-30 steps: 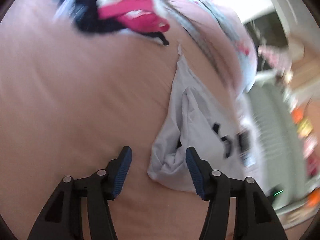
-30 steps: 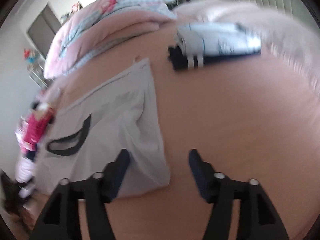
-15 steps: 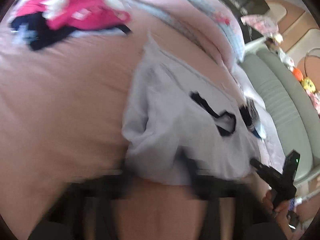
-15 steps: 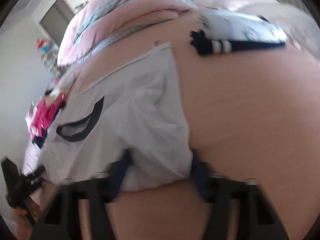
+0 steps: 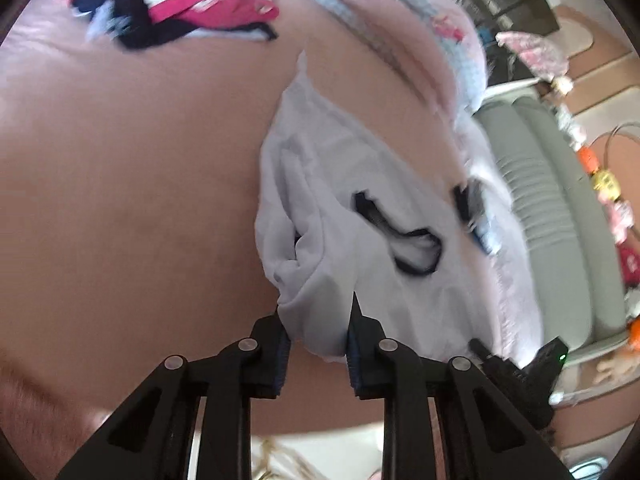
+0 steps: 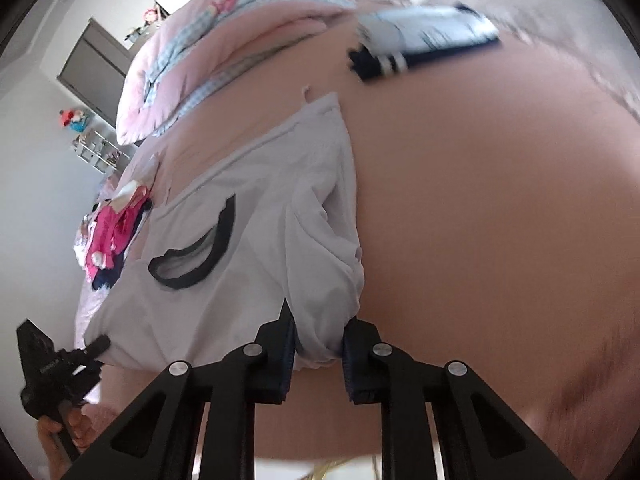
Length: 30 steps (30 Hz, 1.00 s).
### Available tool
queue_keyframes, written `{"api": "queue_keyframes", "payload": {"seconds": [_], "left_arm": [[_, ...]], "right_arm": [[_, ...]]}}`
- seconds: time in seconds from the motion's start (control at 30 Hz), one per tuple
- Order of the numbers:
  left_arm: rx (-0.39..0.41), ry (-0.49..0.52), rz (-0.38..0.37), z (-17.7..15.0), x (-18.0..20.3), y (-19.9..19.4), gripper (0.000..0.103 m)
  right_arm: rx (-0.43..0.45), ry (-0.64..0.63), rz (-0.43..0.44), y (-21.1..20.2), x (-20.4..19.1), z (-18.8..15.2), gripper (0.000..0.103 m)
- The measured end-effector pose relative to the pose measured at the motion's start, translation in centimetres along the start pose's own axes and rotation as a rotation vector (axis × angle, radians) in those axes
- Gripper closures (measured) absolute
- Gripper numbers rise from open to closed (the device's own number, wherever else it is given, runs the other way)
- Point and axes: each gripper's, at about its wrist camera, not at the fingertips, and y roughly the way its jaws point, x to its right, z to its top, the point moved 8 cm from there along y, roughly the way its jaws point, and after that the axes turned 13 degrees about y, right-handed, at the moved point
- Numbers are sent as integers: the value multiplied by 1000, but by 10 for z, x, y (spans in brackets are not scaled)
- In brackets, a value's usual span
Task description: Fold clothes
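A white T-shirt (image 5: 400, 248) with a black-trimmed neck opening (image 5: 404, 236) lies on the pink bed sheet (image 5: 132, 184). My left gripper (image 5: 318, 344) is shut on its near left corner, with bunched cloth between the blue pads. In the right wrist view the same T-shirt (image 6: 256, 248) spreads away to the left, and my right gripper (image 6: 320, 346) is shut on its near right corner. The cloth at both corners is gathered and lifted a little off the sheet. Each gripper also shows at the edge of the other's view, the right one (image 5: 520, 372) and the left one (image 6: 60, 364).
A pile of pink, white and dark clothes (image 5: 176, 4) lies at the far left of the bed. A folded white and navy stack (image 6: 420, 44) sits at the far right. A pink and blue quilt (image 6: 224, 56) is heaped at the back. A grey sofa (image 5: 560, 220) stands beside the bed.
Both grippers have moved in from open beside the T-shirt's near corners and shut on them. The cloth is now bunched up between the pads.
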Motion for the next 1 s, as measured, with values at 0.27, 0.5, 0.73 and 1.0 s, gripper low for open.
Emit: {"api": "queue_keyframes", "payload": {"seconds": [0.27, 0.5, 0.73, 1.0], "left_arm": [[-38, -106, 14, -29, -27, -28, 75], [76, 247, 189, 43, -2, -32, 58], [-39, 297, 192, 65, -12, 32, 73], [0, 450, 262, 79, 6, 40, 97]], "right_arm": [[-33, -38, -96, -14, 14, -9, 75], [199, -269, -169, -42, -36, 36, 58], [127, -453, -325, 55, -63, 56, 58], [164, -446, -436, 62, -30, 64, 73]]}}
